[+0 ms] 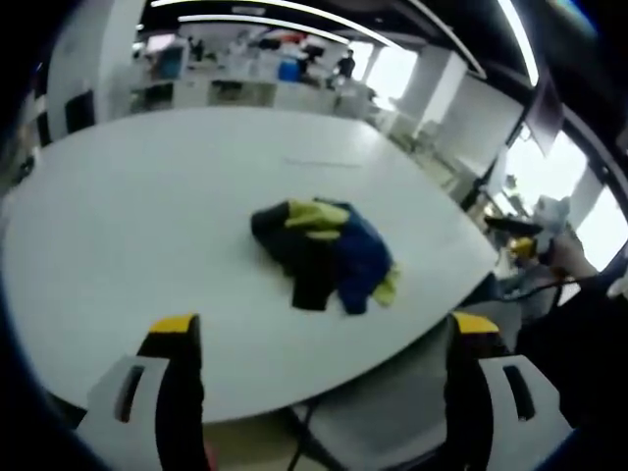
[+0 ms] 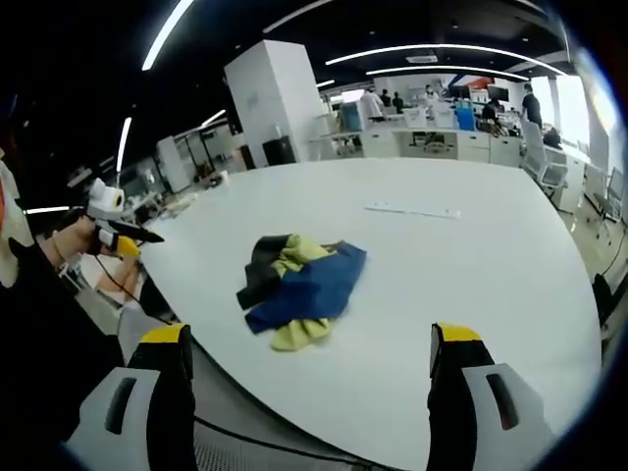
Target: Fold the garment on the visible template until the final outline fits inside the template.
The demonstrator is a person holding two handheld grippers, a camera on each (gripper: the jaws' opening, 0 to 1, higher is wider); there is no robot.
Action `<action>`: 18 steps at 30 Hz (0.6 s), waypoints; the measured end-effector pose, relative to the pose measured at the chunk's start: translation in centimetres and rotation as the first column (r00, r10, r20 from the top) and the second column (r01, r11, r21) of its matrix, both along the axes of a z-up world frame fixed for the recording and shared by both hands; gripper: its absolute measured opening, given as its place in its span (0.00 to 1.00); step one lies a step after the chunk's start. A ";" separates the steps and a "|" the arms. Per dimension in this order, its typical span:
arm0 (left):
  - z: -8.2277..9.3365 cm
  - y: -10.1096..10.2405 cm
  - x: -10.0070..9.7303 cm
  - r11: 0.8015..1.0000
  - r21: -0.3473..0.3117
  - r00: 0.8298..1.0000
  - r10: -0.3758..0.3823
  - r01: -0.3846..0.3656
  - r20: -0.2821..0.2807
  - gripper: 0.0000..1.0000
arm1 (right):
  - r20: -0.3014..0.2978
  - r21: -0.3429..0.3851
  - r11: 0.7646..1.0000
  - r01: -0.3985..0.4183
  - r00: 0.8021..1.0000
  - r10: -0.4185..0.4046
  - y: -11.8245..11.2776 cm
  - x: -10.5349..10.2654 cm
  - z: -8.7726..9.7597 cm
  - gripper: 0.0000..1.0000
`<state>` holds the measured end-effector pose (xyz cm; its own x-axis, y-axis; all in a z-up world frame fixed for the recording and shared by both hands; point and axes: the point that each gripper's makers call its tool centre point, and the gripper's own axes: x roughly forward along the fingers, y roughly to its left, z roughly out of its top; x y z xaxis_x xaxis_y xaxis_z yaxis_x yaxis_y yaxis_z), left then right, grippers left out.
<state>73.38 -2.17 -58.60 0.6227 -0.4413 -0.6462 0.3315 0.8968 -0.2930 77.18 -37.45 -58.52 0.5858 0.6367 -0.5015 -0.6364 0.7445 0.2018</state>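
Note:
A crumpled garment [image 1: 324,253] in black, blue and yellow lies bunched on the white round table [image 1: 147,196]. In the left gripper view it sits just beyond my left gripper [image 1: 324,329], whose yellow-tipped jaws stand wide apart over the near table edge with nothing between them. The right gripper view has the same garment [image 2: 299,280] ahead of my right gripper [image 2: 309,339], also open and holding nothing. Each gripper stays short of the cloth, on opposite sides of it. A hand holds the right gripper [image 1: 525,243] off the table's right edge, and the left gripper [image 2: 116,234] appears at the left.
A thin pale strip [image 2: 412,210] lies flat on the table [image 2: 471,265] beyond the garment, seen too as a faint strip [image 1: 324,162]. Office desks [image 2: 442,142], a white pillar [image 2: 275,98] and chairs [image 2: 589,182] stand behind the table. A dark sleeve [image 2: 39,334] fills the lower left.

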 end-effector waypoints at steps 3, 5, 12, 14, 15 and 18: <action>0.0 0.0 0.0 1.000 -0.001 1.000 0.000 0.000 -0.002 1.00 | -0.002 0.012 1.000 -0.004 1.000 0.004 0.2 -0.1 0.1 1.00; 0.0 0.1 0.0 1.000 0.000 1.000 0.001 -0.001 -0.002 1.00 | -0.005 0.006 1.000 -0.003 1.000 0.003 0.1 0.0 0.0 1.00; -0.2 0.3 0.0 1.000 0.001 1.000 0.004 -0.004 -0.007 0.99 | -0.016 0.002 1.000 -0.005 1.000 0.005 0.1 0.1 -0.2 1.00; -0.3 0.4 0.0 1.000 0.003 1.000 0.004 -0.004 -0.010 0.99 | -0.018 -0.003 1.000 -0.006 1.000 0.006 0.1 0.1 -0.3 1.00; -0.3 0.4 0.0 1.000 0.004 1.000 0.005 -0.005 -0.011 0.99 | -0.019 -0.005 1.000 -0.007 1.000 0.007 0.1 0.1 -0.3 1.00; -0.4 0.4 0.0 1.000 0.005 1.000 0.004 -0.004 -0.015 0.99 | -0.018 -0.005 1.000 -0.016 1.000 0.016 0.3 0.1 -0.4 1.00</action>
